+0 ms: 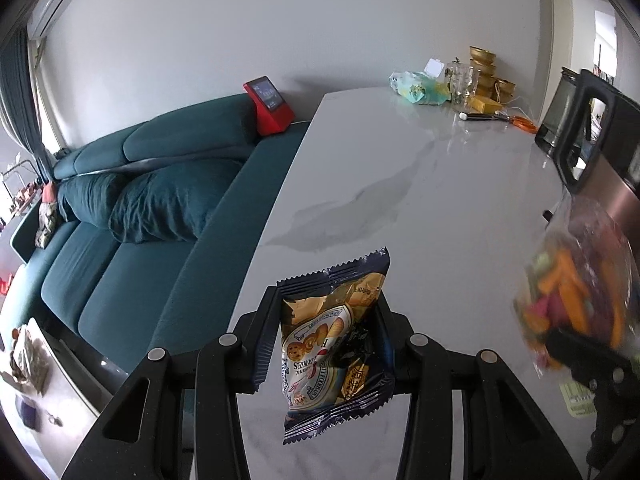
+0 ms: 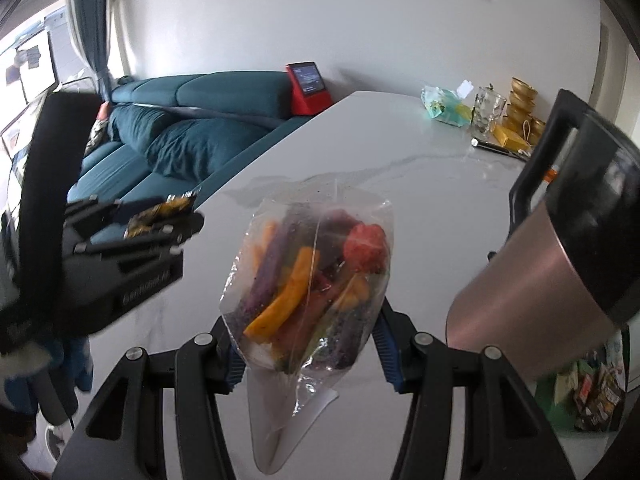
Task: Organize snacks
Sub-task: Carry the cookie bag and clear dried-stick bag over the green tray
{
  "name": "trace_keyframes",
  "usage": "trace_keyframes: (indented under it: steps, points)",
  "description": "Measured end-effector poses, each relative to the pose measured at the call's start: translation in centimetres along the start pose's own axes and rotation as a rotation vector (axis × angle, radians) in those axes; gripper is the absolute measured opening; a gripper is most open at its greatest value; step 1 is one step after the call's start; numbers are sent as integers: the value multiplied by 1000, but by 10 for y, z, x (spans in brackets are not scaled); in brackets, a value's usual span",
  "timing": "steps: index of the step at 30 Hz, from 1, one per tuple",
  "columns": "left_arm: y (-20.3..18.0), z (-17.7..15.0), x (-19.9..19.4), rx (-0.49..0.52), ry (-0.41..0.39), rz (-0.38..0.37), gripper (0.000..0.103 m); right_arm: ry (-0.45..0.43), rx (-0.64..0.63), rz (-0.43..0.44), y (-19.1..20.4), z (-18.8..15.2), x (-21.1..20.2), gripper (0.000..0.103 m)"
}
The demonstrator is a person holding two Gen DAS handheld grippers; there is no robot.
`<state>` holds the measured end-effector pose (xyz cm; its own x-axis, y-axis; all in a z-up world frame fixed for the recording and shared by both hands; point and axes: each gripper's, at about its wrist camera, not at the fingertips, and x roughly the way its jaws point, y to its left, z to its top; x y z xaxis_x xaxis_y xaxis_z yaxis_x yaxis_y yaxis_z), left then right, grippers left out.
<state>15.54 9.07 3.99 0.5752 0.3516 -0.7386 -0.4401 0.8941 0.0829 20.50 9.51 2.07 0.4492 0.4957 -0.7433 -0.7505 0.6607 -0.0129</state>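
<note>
My left gripper (image 1: 326, 336) is shut on a dark blue and gold cookie packet (image 1: 336, 344) and holds it above the white marble table (image 1: 420, 184) near its left edge. My right gripper (image 2: 310, 336) is shut on a clear bag of coloured dried vegetable chips (image 2: 312, 280), also held above the table. The chip bag shows blurred at the right of the left wrist view (image 1: 576, 296). The left gripper with its packet (image 2: 160, 216) shows at the left of the right wrist view.
A copper and black kettle (image 2: 552, 264) stands close on the right. At the table's far end are a wipes pack (image 1: 420, 86), a glass (image 1: 462, 80), gold bowls (image 1: 486, 68) and scissors (image 1: 524, 122). A teal sofa (image 1: 140, 184) lies left of the table. More snacks (image 2: 592, 392) lie lower right.
</note>
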Motion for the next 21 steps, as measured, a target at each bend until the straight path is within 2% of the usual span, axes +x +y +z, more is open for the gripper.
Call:
trace_keyframes:
  steps: [5,11,15,21]
  points:
    - [-4,-16,-25,17,9,-23,38,13,-15,10,9,-30,-30,59]
    - [-27,-34,-51,93,32,-75,38,34,-10,8,7,-70,-66,59]
    - [-50,-45,-68,156,37,-105,38,50,19,-17,-5,-101,-90,59]
    - [-100,-67,-90,245,54,-178,38,72,107,-95,-48,-150,-132,59]
